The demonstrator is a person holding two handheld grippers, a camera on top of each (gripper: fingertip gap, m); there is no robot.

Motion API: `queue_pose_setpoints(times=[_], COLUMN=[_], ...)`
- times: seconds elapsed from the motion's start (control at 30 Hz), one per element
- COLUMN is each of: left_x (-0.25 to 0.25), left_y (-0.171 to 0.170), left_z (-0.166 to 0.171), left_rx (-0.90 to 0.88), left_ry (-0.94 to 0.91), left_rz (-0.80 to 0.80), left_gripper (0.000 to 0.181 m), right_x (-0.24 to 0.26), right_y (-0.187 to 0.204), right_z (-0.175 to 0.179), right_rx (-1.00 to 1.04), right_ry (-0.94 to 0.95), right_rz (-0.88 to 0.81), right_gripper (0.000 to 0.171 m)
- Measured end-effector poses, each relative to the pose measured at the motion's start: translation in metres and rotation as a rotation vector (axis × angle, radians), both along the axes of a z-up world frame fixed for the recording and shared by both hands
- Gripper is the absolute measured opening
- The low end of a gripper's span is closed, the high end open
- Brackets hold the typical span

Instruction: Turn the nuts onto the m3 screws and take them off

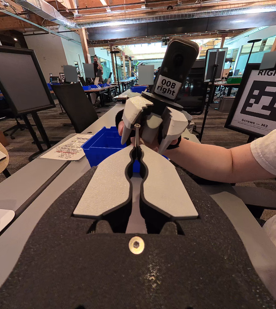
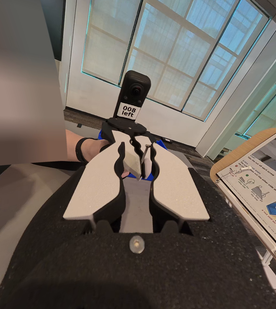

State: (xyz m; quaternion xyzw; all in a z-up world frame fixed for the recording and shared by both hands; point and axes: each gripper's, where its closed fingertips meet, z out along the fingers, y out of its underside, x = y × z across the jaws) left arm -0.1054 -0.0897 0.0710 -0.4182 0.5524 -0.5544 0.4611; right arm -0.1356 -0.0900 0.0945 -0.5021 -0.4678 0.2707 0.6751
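Left wrist view: blue bin (image 1: 103,147) behind left gripper (image 1: 136,147).

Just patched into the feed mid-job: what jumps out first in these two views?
A long thin screw stands upright, head on top, its lower end pinched at the tips of the left gripper, whose jaws are shut on it. The right gripper faces it from just beyond, jaws open and straddling the screw; no nut is visible. Behind and below both sits a blue bin on the grey table.
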Motion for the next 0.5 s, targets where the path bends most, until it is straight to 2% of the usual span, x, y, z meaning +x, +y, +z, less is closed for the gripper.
queue_pose_setpoints(times=[0.5], left_x=[0.0009], left_y=[-0.0011], left_z=[-0.0009], left_rx=[0.000], left_ry=[0.004], left_rz=[-0.004], left_gripper=[0.001], right_x=[0.0004], right_y=[-0.0019], right_z=[0.0024], right_rx=[0.032], right_ry=[-0.012], right_rz=[-0.014], right_gripper=[0.027])
